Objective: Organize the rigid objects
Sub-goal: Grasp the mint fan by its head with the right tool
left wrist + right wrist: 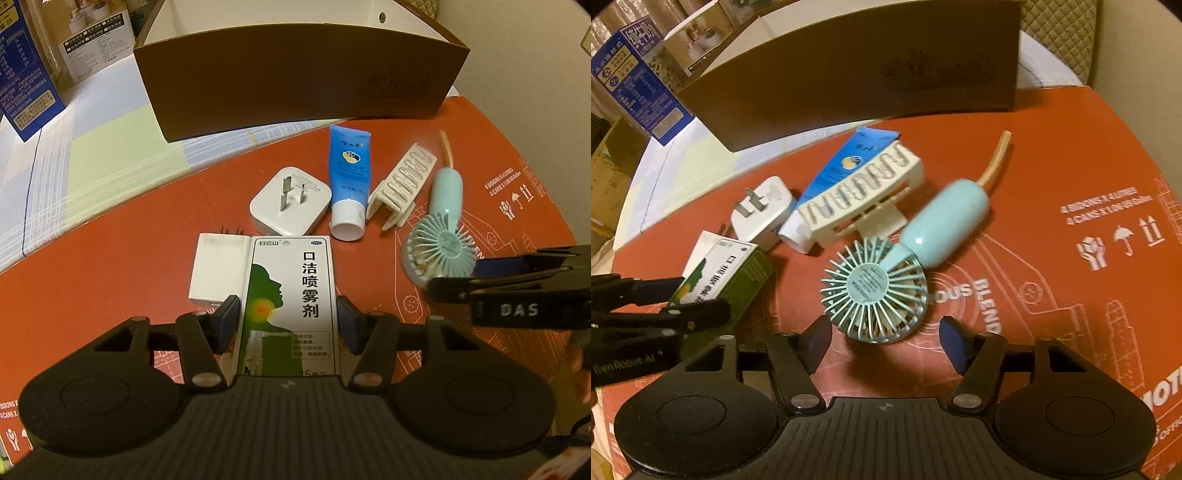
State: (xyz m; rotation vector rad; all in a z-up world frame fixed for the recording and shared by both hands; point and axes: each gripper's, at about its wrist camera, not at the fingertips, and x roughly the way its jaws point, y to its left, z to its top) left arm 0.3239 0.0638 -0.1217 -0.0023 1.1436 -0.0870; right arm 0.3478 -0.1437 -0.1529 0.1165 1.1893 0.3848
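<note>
My left gripper [288, 321] has its jaws on both sides of a green and white medicine box [291, 295], closed against it. The box also shows in the right wrist view [720, 280], held by the left gripper [690, 306]. My right gripper [884, 338] is open just in front of a pale blue handheld fan [875, 291], which also shows in the left wrist view [441, 236]. A white plug adapter [290, 201], a blue tube [349, 184], a cream clip [402, 184] and a white charger [218, 273] lie on the red cardboard [129, 229].
A large open brown cardboard box [295, 81] stands behind the objects. A blue carton [26, 74] and a white carton [96, 44] stand at the far left on a checked cloth [92, 147]. The right gripper [517, 291] reaches in beside the fan.
</note>
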